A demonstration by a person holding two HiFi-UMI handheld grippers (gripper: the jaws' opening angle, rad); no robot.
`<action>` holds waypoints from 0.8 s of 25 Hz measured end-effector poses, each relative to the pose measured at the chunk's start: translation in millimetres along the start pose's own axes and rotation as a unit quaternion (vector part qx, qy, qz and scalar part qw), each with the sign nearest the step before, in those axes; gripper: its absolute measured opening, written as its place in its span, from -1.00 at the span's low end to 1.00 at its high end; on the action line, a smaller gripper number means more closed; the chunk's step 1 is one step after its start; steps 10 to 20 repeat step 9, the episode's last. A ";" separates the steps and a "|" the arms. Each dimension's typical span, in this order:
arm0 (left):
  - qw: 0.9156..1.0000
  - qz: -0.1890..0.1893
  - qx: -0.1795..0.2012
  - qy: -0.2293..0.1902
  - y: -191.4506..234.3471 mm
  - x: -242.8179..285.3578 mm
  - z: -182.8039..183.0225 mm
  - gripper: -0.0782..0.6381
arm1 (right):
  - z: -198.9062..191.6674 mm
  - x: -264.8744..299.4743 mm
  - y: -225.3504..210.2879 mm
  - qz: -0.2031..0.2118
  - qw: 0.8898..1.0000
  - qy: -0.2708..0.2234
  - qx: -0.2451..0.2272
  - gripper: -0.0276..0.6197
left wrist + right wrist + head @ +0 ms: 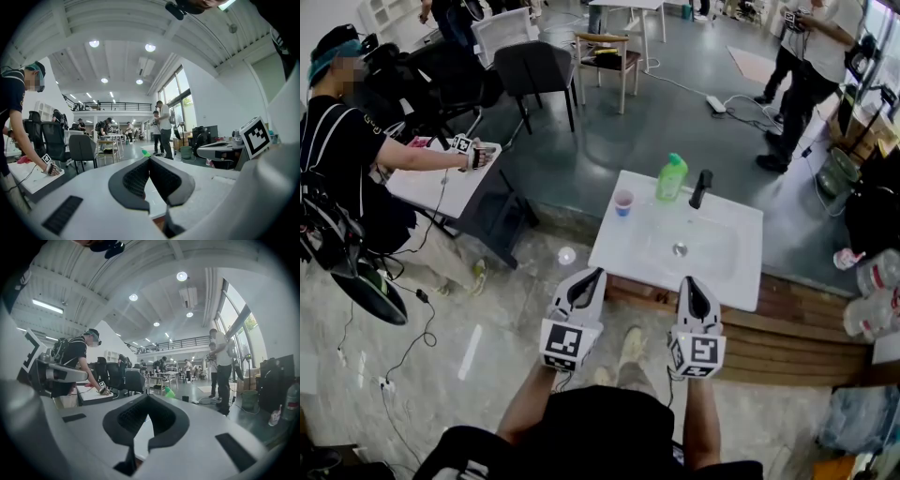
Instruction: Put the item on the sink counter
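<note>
The left hand-held gripper [598,274] and the right hand-held gripper [688,281] are white moulded plastic with ribbed black pads. Both have their jaws pressed together on nothing, at the near edge of the glossy white sink desk [741,272]. A translucent green plastic bottle [671,178] stands at the back rim, between a small pink cup [623,202] and a black faucet [701,187]. In the gripper views only the bottle's green tip shows.

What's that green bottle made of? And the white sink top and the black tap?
The rounded green bottle looks like plastic: its colour is bright and slightly see-through. The white sink counter looks like smooth ceramic or moulded resin, since the top and basin are one even white piece. The black tap is probably matte-coated metal, but it is too small to be sure.
</note>
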State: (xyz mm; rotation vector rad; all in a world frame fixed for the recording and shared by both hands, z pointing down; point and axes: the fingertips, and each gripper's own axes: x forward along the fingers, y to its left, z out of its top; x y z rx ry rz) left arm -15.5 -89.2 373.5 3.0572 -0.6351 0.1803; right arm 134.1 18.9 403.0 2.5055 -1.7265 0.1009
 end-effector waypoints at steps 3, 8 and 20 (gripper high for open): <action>1.000 0.000 -0.003 0.004 -0.4 -1.1 1.3 -0.77 | 1.2 -0.8 0.3 0.003 1.000 0.001 -0.001 -0.92; 1.000 0.000 -0.005 0.009 -1.2 -2.5 -0.9 -0.77 | 1.4 -1.5 0.9 0.004 1.000 0.002 -0.003 -0.92; 1.000 -0.001 -0.004 0.009 -1.3 -2.6 -0.9 -0.77 | 0.0 -1.5 0.7 0.004 1.000 0.002 -0.003 -0.92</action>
